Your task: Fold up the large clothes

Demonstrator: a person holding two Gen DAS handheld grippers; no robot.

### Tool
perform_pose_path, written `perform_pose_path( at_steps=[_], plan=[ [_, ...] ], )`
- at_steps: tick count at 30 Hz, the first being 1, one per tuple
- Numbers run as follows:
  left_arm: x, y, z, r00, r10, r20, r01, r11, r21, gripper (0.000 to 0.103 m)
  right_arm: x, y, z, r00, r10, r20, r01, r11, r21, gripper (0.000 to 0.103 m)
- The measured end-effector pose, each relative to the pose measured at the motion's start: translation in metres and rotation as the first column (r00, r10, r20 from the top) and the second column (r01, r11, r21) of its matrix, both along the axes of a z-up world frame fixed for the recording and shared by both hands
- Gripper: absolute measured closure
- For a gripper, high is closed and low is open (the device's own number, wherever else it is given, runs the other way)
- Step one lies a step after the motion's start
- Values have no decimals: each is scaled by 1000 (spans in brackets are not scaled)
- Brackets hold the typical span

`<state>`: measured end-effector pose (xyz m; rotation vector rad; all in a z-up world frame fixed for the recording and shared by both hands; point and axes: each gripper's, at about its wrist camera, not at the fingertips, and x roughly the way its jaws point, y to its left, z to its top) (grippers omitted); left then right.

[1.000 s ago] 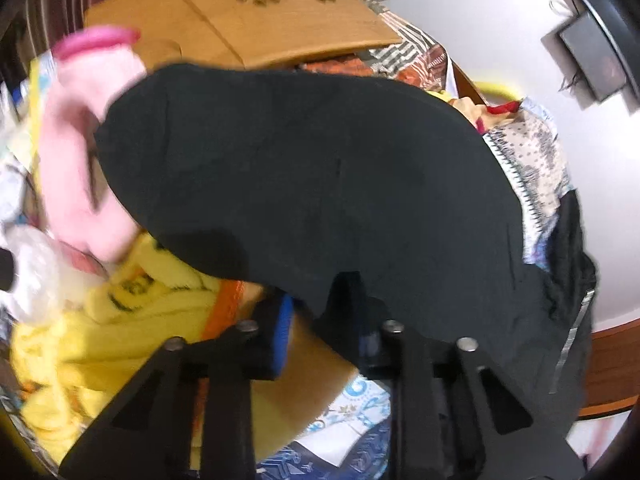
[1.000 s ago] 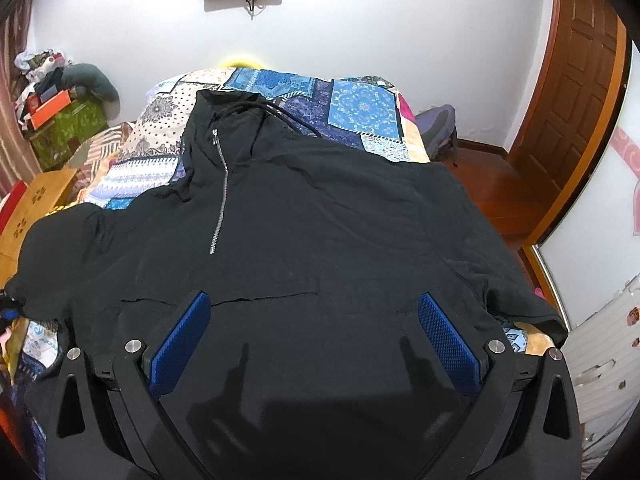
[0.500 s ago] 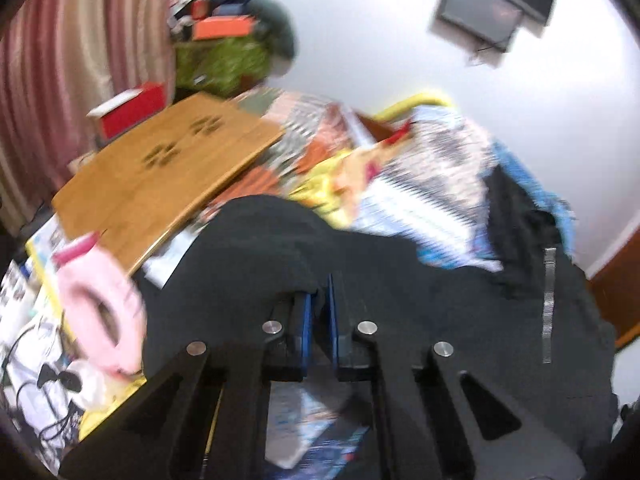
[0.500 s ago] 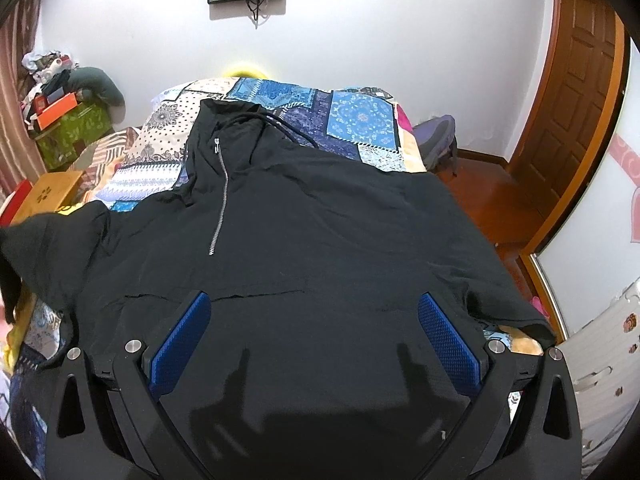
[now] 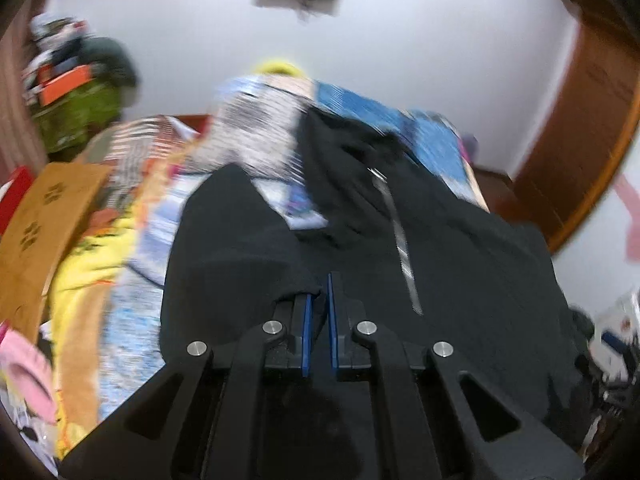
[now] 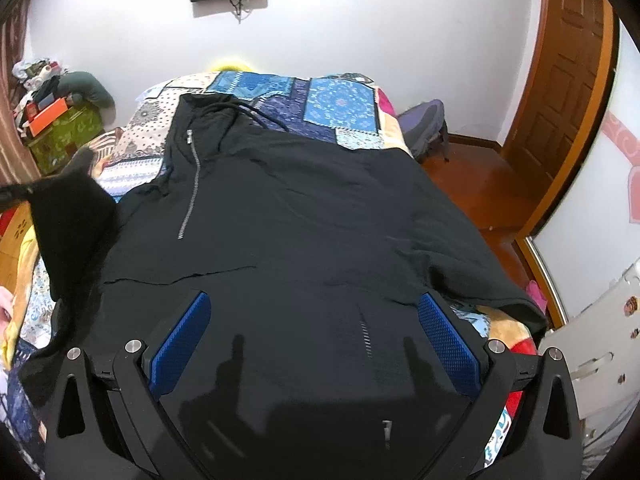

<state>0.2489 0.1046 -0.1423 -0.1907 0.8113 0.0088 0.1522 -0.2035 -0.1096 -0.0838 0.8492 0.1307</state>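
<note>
A large black hoodie (image 6: pixel 304 216) with a silver zip lies face up across the patchwork bedspread (image 6: pixel 340 104), hood toward the far wall. My left gripper (image 5: pixel 318 292) is shut on the hoodie's left sleeve (image 5: pixel 236 248), whose cloth is pinched between the blue pads. In the right wrist view that sleeve (image 6: pixel 68 216) hangs lifted off the bed at the left edge. My right gripper (image 6: pixel 314 312) stands open wide above the hoodie's lower front, with nothing between its fingers. The right sleeve (image 6: pixel 472 276) rests flat near the bed's right edge.
A wooden lap table (image 5: pixel 44 216) and a yellow cloth (image 5: pixel 80 280) lie left of the hoodie. A cluttered green box (image 6: pixel 64 132) stands at the far left. A purple bag (image 6: pixel 424 124) sits on the wooden floor beside the door (image 6: pixel 568 80).
My left gripper shut on the sleeve's edge, rolled upright and carried it up and rightward toward the hoodie's body. The right gripper drifted slightly and stayed open.
</note>
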Motion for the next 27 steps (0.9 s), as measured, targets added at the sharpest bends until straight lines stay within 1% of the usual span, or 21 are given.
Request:
perform_pose_path(
  at_steps=[3,5,8,10,11,13,14,15,16,18,20,23,25,26,27],
  plan=[
    [9,-38,-25,993,-92,-69,92,996,-1,97,0,-7,-2,1000,-16,-9,16,1000,17,0],
    [12,-63,-48,980,-141,-137,141,990,-6,97,0,-11,-3,1000,-24,-16,24,999,23,0],
    [13,-83,-79,957,-187,-224,184,982,-36,97,-3,-13,-2,1000,-27,-15,27,999,23,0],
    [11,-96,-96,941,-202,-270,204,979,-21,97,-5,-14,-2,1000,-25,-13,25,999,19,0],
    [9,-101,-101,938,-203,-281,214,977,8,97,-5,-13,-2,1000,-23,-13,23,1000,16,0],
    [2,-108,-102,938,-212,-275,233,971,46,96,-6,-12,-2,1000,-19,-13,20,1000,11,0],
    [-1,-109,-101,935,-221,-276,240,970,38,92,-6,-13,-2,1000,-18,-13,18,1000,10,0],
    [-1,-106,-100,934,-224,-278,240,971,22,85,-6,-12,-2,1000,-16,-15,16,1000,8,0],
    [-3,-102,-99,933,-228,-279,238,971,2,82,-6,-12,-2,1000,-15,-16,15,1000,9,0],
    [-7,-98,-92,936,-212,-279,214,976,-23,65,-6,-10,-2,1000,-8,-17,8,1000,10,0],
    [-11,-90,-84,945,-199,-260,191,980,-54,60,-7,-6,-2,1000,0,-16,0,1000,5,0],
    [-22,-70,-67,961,-173,-216,154,983,-102,58,-9,-1,-2,1000,15,-12,-15,1000,-12,0],
    [-31,-53,-54,976,-130,-177,112,988,-110,54,-10,1,-2,1000,22,-9,-22,1000,-18,0],
    [-34,-46,-49,981,-105,-163,89,991,-102,49,-10,3,-2,1000,25,-8,-25,1000,-19,0],
    [-39,-35,-43,987,-58,-147,47,996,-80,38,-8,3,-2,1000,28,-10,-28,999,-16,0]
  ],
)
